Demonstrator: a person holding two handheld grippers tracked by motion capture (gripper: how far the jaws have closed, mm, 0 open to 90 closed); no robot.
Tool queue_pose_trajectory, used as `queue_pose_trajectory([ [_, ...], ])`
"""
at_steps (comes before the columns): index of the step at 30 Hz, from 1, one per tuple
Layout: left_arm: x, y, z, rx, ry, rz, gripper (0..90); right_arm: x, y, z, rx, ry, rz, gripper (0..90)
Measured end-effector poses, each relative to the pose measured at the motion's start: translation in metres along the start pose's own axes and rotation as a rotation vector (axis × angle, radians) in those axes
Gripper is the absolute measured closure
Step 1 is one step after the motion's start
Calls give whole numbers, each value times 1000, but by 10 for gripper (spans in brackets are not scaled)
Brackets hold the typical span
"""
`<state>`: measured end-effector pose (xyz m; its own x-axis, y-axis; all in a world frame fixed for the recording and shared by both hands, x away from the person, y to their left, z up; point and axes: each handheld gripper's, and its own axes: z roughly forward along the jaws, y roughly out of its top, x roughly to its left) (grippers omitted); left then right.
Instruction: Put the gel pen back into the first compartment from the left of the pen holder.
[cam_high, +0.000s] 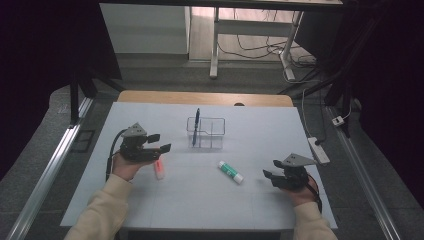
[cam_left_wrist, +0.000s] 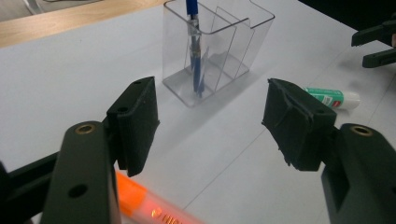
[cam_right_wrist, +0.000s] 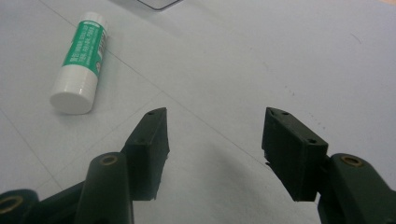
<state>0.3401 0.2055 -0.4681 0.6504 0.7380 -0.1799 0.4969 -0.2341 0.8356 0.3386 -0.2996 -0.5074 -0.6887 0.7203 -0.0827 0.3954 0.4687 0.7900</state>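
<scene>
A clear plastic pen holder (cam_high: 205, 133) (cam_left_wrist: 217, 51) stands mid-table with a blue pen (cam_high: 196, 122) (cam_left_wrist: 195, 51) upright in its left compartment. An orange highlighter (cam_high: 159, 169) (cam_left_wrist: 149, 205) lies on the white sheet just below my left gripper (cam_high: 159, 142) (cam_left_wrist: 210, 123), which is open and empty. A green-and-white glue stick (cam_high: 230, 171) (cam_right_wrist: 80, 63) (cam_left_wrist: 334, 98) lies between the hands, left of my right gripper (cam_high: 272, 170) (cam_right_wrist: 215, 140). That gripper is open too, holding nothing, low over the sheet.
A white sheet (cam_high: 210, 200) covers the wooden table (cam_high: 150, 96). A white power strip (cam_high: 319, 150) and cable lie at the table's right edge. Desk legs and cables stand on the floor behind.
</scene>
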Motion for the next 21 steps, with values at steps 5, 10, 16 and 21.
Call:
queue_pose_trajectory([
  [5, 1, -6, -5, 14, -9, 3, 359, 0, 0, 0, -2, 3, 1, 409],
  [10, 3, -13, -9, 39, -10, 6, 364, 0, 0, 0, -1, 5, 1, 409],
  [16, 6, -17, -10, 66, -12, 10, 369, 0, 0, 0, 5, 4, -4, 409],
  [21, 7, -18, -9, 98, -20, 34, 372, 1, 0, 0, 7, 5, -6, 409],
])
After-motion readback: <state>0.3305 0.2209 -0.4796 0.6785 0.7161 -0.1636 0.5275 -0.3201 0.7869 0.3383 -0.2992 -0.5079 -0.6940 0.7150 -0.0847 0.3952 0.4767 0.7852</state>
